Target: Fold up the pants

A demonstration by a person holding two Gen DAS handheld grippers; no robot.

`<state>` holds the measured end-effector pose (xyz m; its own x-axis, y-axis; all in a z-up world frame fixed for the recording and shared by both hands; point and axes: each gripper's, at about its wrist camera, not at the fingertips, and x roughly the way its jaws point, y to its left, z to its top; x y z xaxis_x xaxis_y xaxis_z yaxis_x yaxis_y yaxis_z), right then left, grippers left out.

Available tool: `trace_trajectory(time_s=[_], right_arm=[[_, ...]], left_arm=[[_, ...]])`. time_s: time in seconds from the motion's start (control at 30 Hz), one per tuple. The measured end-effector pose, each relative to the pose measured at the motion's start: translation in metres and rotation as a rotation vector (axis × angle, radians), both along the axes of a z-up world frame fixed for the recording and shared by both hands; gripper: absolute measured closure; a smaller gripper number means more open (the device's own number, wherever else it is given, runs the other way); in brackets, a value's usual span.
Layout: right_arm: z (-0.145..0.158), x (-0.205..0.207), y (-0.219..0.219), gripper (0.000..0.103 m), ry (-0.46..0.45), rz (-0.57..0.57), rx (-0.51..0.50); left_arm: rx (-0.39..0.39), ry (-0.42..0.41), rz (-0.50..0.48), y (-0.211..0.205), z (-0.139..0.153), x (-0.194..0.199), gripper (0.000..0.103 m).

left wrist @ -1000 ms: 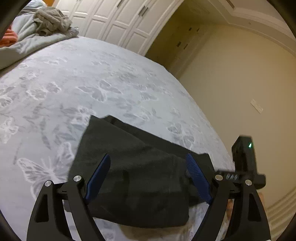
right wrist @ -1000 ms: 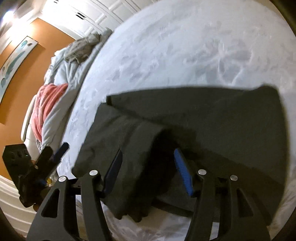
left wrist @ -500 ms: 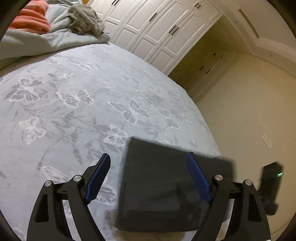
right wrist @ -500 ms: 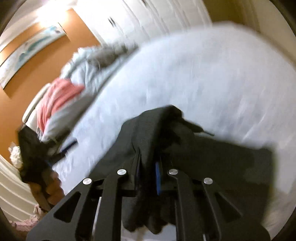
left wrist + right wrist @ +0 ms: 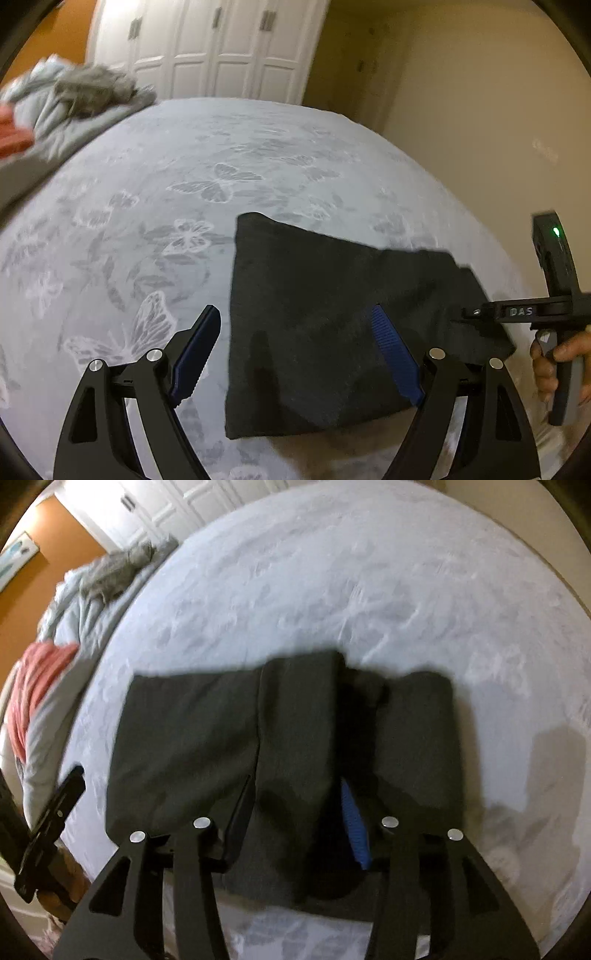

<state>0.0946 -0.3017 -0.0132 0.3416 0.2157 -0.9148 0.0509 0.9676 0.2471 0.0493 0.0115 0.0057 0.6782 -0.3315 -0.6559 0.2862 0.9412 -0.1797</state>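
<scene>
- Right gripper (image 5: 295, 823) had just been opening, jaws half apart with a fold of the pants (image 5: 291, 738) between them, looked let go.
- Left gripper (image 5: 295, 354) hung wide and empty over the pants' left edge.
- Pants lay folded on the bed (image 5: 221, 155), near its front edge.
- Probably the final fold; next move: smooth it flat.
- Blur hid the layers.

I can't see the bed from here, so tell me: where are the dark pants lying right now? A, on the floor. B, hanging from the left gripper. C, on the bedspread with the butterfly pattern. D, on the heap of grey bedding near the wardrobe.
C: the dark pants lie folded flat on the butterfly bedspread, well short of the grey bedding heap, and the left gripper stands open above them.
</scene>
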Motion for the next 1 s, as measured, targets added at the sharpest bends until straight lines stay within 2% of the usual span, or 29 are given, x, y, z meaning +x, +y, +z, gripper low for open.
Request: trace_trajectory(time_s=[0.1, 0.17, 0.23, 0.53, 0.63, 0.7, 0.8, 0.9, 0.97, 1.0], right_arm=[[-0.001, -0.001, 0.010, 0.052, -0.044, 0.029, -0.078], [-0.001, -0.002, 0.010, 0.061, -0.065, 0.030, -0.064], [0.000, -0.002, 0.009, 0.065, -0.071, 0.039, -0.064], [-0.003, 0.001, 0.012, 0.059, -0.073, 0.011, -0.057], [0.001, 0.001, 0.018, 0.072, -0.100, 0.037, -0.092], [0.014, -0.002, 0.020, 0.088, -0.151, 0.059, -0.092], [0.027, -0.003, 0.012, 0.089, -0.185, 0.048, -0.039], [0.015, 0.000, 0.013, 0.089, -0.132, 0.045, -0.075], [0.022, 0.001, 0.020, 0.091, -0.139, 0.057, -0.032], [0.032, 0.001, 0.026, 0.092, -0.158, 0.074, 0.026]], left_arm=[[0.024, 0.018, -0.022, -0.009, -0.006, -0.001, 0.022], [0.028, 0.035, -0.018, -0.009, -0.010, 0.000, 0.022], [0.039, 0.048, -0.005, -0.008, -0.014, 0.001, 0.022], [0.082, 0.075, 0.019, -0.010, -0.024, 0.007, 0.022], [0.088, 0.075, 0.018, -0.010, -0.024, 0.007, 0.022], [0.079, 0.072, 0.021, -0.009, -0.022, 0.008, 0.022], [0.055, 0.061, 0.035, -0.001, -0.014, 0.008, 0.022], [0.020, 0.053, 0.043, 0.009, -0.003, 0.009, 0.022], [-0.035, 0.060, 0.032, 0.019, 0.005, 0.011, 0.022], [-0.094, 0.064, 0.007, 0.025, 0.010, 0.011, 0.022]])
